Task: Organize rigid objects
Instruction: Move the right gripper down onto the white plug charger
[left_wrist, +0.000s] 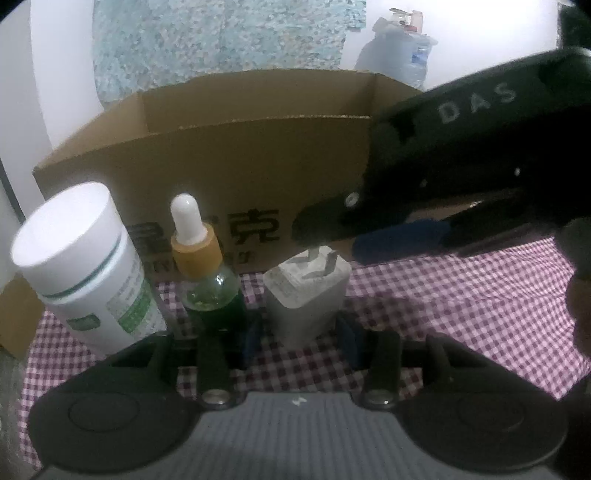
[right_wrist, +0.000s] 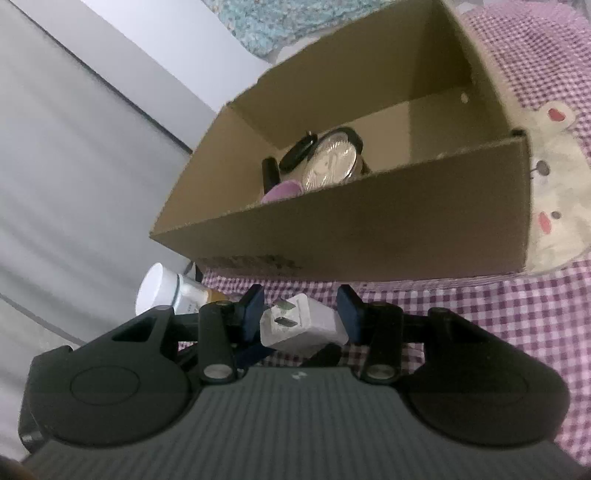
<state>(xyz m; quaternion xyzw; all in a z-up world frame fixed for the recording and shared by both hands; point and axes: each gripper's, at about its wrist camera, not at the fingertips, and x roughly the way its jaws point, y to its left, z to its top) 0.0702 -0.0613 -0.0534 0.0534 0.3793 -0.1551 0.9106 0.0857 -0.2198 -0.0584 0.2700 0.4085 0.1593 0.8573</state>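
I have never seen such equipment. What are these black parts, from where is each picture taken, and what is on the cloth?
A person holds two hand tools, each ending in a two-finger claw with a camera behind it. The left wrist view looks along the left claw, the right wrist view along the right claw. On the checked cloth stand a white bottle, a dropper bottle and a white charger, before a cardboard box. Both claws flank the charger; whether either presses it is unclear.

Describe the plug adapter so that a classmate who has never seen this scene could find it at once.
Find the cardboard box on the checked cloth. Three items stand before it; the adapter is rightmost, beside the dropper bottle. It alone is a white cube with metal prongs pointing up.
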